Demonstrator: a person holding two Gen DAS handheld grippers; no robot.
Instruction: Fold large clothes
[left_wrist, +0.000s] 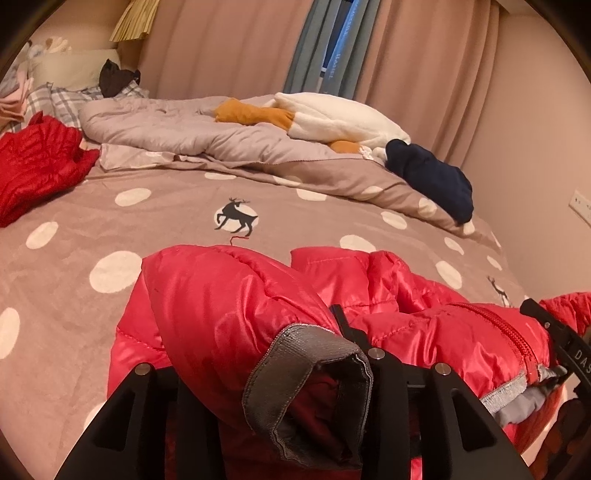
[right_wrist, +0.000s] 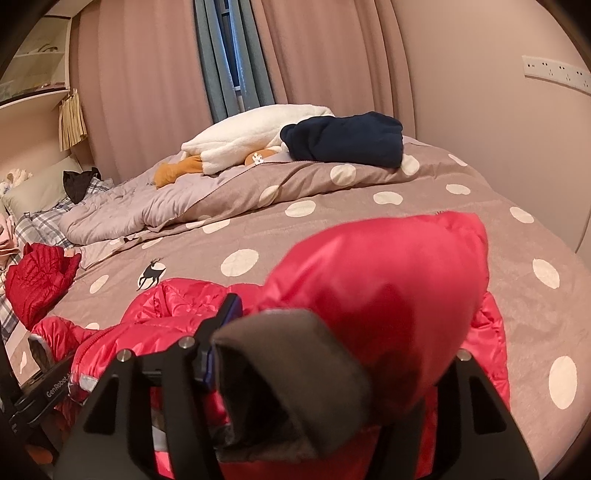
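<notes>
A bright red puffer jacket (left_wrist: 436, 332) lies on the bed, zip side up. In the left wrist view one sleeve with a grey cuff (left_wrist: 306, 384) rests between the fingers of my left gripper (left_wrist: 251, 321). The cuff keeps its round mouth, unpinched, and the jaws stand apart. The left-hand fingertip is hidden under the sleeve. In the right wrist view the other sleeve (right_wrist: 384, 280), with a blurred grey-brown cuff (right_wrist: 288, 373), lies loose across my right gripper (right_wrist: 340, 302), which is open. It covers the right-hand finger.
The dotted taupe bedspread (left_wrist: 184, 218) reaches back to a rumpled duvet (left_wrist: 177, 129). On the far side lie a white and orange plush (left_wrist: 332, 114) and a navy garment (left_wrist: 432, 181). A second red jacket (left_wrist: 33, 166) sits at the left by pillows. Curtains and a wall stand behind.
</notes>
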